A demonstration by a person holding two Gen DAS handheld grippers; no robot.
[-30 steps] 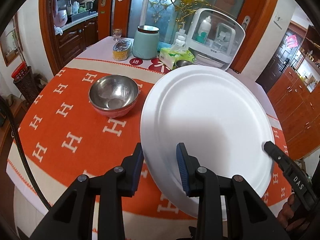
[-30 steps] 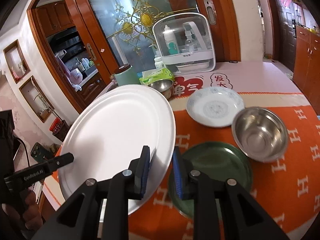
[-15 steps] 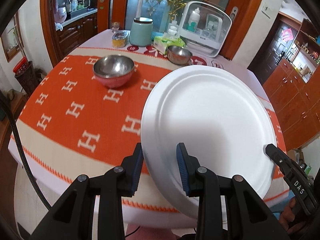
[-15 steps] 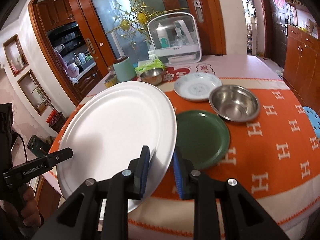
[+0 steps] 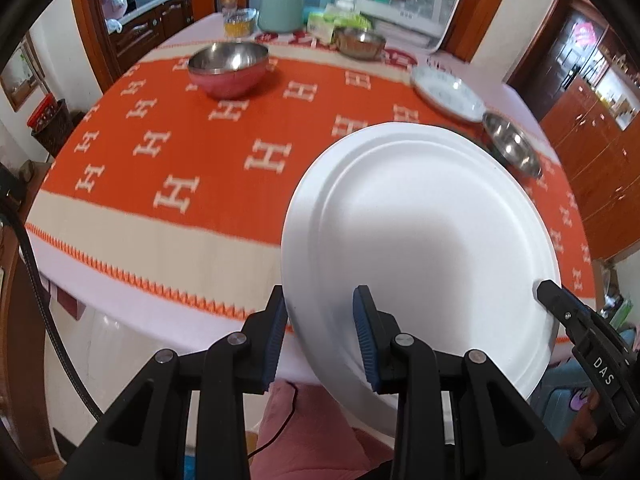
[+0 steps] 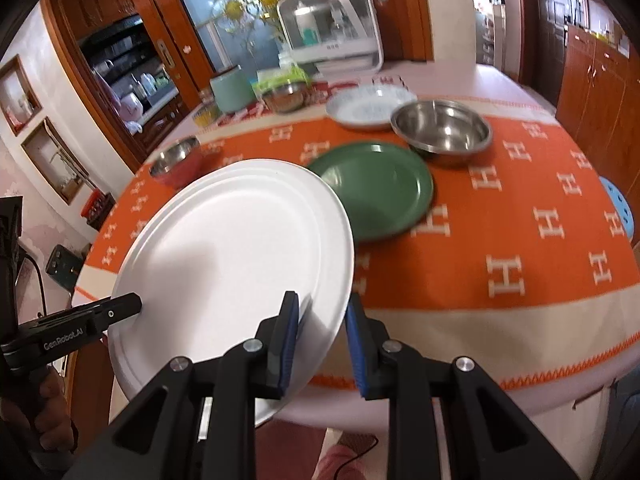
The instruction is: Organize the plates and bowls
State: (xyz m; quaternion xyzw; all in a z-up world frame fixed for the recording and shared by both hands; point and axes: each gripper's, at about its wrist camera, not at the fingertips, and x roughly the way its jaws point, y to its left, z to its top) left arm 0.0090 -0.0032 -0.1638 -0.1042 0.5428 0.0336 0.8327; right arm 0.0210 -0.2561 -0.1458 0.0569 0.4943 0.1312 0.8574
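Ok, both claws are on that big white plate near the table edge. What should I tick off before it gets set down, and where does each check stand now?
1. Left claw clamped on the white plate rim: ok.
2. Right claw clamped on the opposite rim: ok.
3. Plate clear of the table: ok, it hangs over the near edge of the orange tablecloth.
4. Plate empty: ok, nothing lies on it.
5. Matching stack target free: ok, the green plate holds nothing.
6. Plate level: not ok, it tilts in both views.
7. Steel bowl clear of the path: cannot tell.
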